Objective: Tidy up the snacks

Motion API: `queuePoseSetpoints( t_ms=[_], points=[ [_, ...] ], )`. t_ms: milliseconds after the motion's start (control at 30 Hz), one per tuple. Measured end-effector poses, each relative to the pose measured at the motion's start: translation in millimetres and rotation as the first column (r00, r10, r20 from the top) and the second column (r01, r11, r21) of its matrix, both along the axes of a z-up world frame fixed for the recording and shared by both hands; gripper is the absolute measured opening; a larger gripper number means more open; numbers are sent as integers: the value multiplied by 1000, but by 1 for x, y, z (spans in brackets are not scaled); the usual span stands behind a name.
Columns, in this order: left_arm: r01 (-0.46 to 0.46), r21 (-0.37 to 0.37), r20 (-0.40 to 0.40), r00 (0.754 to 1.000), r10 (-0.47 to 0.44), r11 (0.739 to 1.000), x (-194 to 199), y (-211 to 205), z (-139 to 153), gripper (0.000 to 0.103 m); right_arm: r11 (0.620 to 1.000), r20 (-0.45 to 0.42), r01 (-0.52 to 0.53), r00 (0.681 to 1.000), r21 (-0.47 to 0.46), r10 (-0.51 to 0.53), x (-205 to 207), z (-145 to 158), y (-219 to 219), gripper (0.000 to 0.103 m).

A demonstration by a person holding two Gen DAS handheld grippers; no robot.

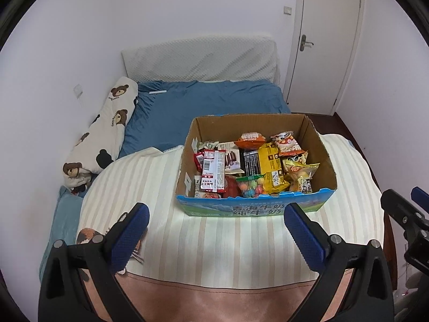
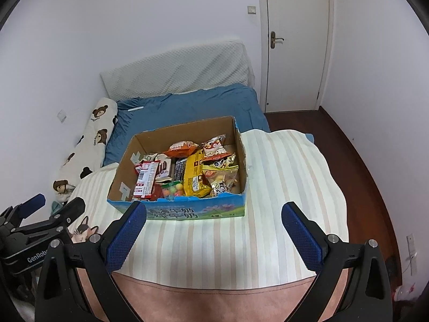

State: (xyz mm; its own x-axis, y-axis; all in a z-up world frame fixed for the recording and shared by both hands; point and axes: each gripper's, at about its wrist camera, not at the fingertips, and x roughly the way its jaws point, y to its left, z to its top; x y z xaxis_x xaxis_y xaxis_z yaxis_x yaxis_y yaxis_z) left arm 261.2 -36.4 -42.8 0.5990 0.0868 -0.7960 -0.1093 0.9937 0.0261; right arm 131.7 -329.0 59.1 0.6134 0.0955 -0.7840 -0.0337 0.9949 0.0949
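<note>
An open cardboard box (image 1: 325,150) (image 2: 122,169) with a blue printed front sits on a striped cream cloth on the bed. Several snack packets fill it: a yellow bag (image 1: 272,167) (image 2: 195,173), a red and white packet (image 1: 213,171) (image 2: 146,178), an orange bag (image 1: 250,138) (image 2: 181,146) and a bag of coloured candies (image 1: 250,186) (image 2: 173,189). My left gripper (image 1: 217,214) hovers open just in front of the box, nothing between its blue pads. My right gripper (image 2: 214,214) is open too, in front of the box and empty. Each gripper shows at the edge of the other's view.
The striped cloth (image 1: 214,244) (image 2: 281,177) covers the near part of the bed, with a pink blanket (image 1: 214,300) nearest me. A bear-print pillow (image 1: 104,134) lies along the left wall, blue bedding (image 1: 203,102) behind the box. A closed door (image 2: 295,40) and dark floor (image 2: 356,147) are at the right.
</note>
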Motion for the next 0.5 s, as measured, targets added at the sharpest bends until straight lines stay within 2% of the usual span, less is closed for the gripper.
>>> queuePoseSetpoints(
  t_ms=[500],
  points=[
    [-3, -9, -27, 1000, 3, 1000, 15, -4, -12, 103, 1000, -20, 18, 1000, -19, -18, 21, -13, 1, 103]
  ],
)
